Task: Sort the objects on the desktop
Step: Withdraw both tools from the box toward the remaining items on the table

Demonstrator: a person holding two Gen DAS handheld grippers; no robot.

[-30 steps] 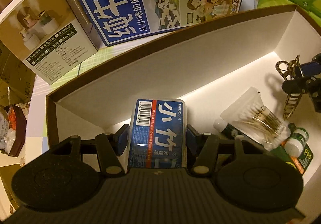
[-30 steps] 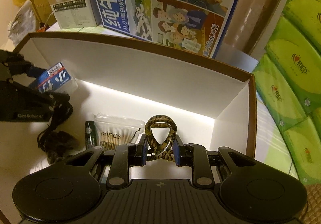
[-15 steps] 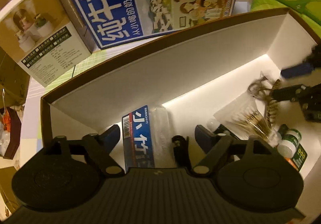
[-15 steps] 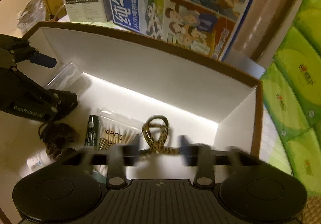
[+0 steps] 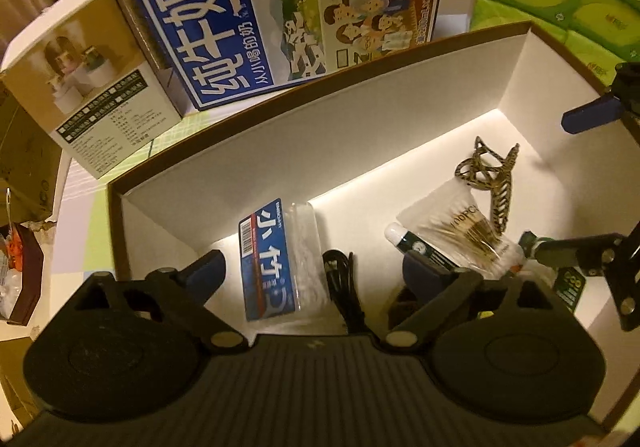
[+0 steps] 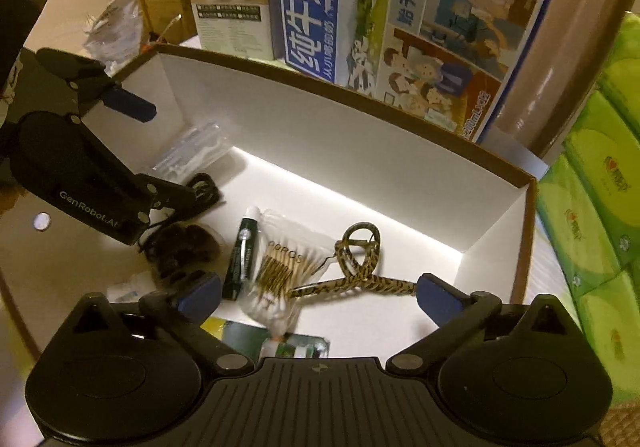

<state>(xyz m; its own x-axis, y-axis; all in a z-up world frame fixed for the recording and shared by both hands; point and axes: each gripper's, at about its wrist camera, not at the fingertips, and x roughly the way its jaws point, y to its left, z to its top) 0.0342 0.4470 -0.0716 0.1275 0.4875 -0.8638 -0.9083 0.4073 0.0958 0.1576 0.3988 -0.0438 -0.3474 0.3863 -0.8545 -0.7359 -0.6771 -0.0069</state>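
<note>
Both hand-held grippers, left (image 5: 310, 273) and right (image 6: 318, 293), have just been opening, jaws now apart, empty. Dental floss box (image 5: 267, 261) at 7 o'clock and leopard hair claw (image 6: 356, 263) at 4 o'clock lie released in the white box (image 5: 360, 151). Sorting looks nearly done.

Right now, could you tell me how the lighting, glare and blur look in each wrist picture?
Left wrist view: warm dim light, a bright glare strip along the floor of the white open cardboard box, strong fisheye bending of its rim. Right wrist view: the same glare strip, the leopard-print plastic hair claw and clear bag of cotton swabs slightly soft, dark corners.
</note>
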